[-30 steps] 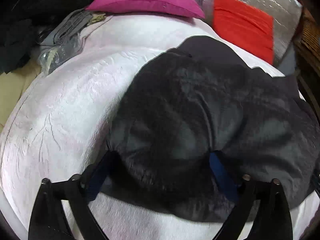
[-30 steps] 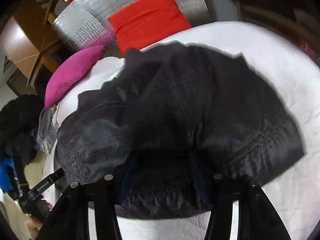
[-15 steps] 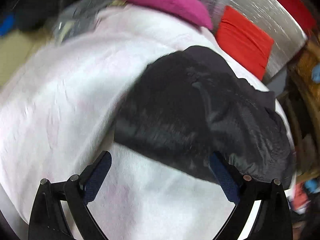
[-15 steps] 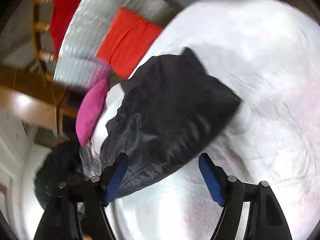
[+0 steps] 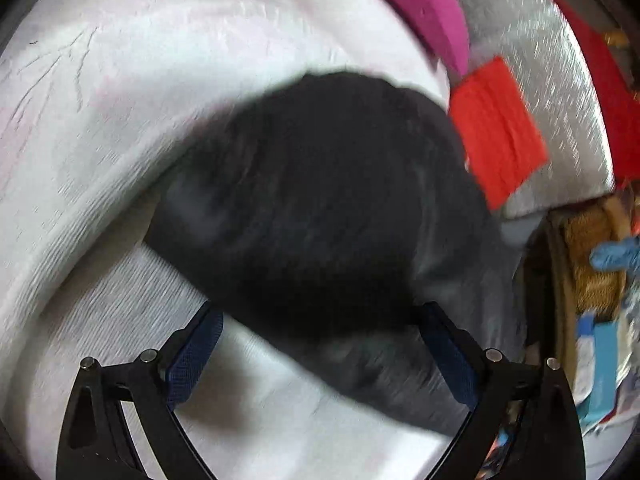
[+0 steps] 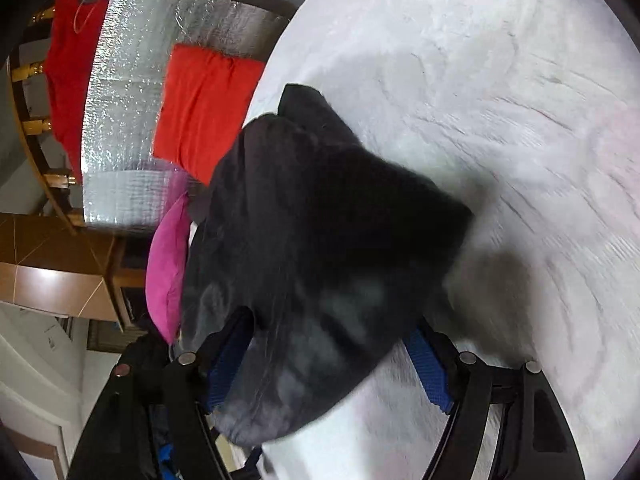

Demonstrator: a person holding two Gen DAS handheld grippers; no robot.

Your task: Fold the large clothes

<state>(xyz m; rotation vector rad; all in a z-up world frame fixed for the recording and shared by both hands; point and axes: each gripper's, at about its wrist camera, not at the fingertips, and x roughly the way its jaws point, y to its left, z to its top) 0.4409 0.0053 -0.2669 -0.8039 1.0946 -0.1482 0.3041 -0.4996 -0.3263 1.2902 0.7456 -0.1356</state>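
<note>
A black garment (image 5: 320,200) lies bunched and folded over on the white bed cover (image 5: 100,120). My left gripper (image 5: 324,356) is open and wide, and the garment's near edge reaches in between its blue pads (image 5: 192,360). In the right wrist view the same garment (image 6: 320,240) fills the gap of my right gripper (image 6: 328,368). Its jaws stand wide, and its blue pads (image 6: 428,372) flank the cloth without squeezing it. Both views are tilted and blurred.
A magenta pillow (image 5: 416,8) and a red cushion (image 5: 496,132) lean on a silver padded headboard (image 5: 540,60) behind the garment. A wicker basket (image 5: 592,256) with clutter stands past the bed's edge. Brown wooden furniture (image 6: 52,280) stands beside the bed. White cover (image 6: 520,120) stretches away right.
Both grippers have rolled and come down closer to the garment. Half a second ago its edge lay just beyond the fingertips; now it reaches between the pads of each.
</note>
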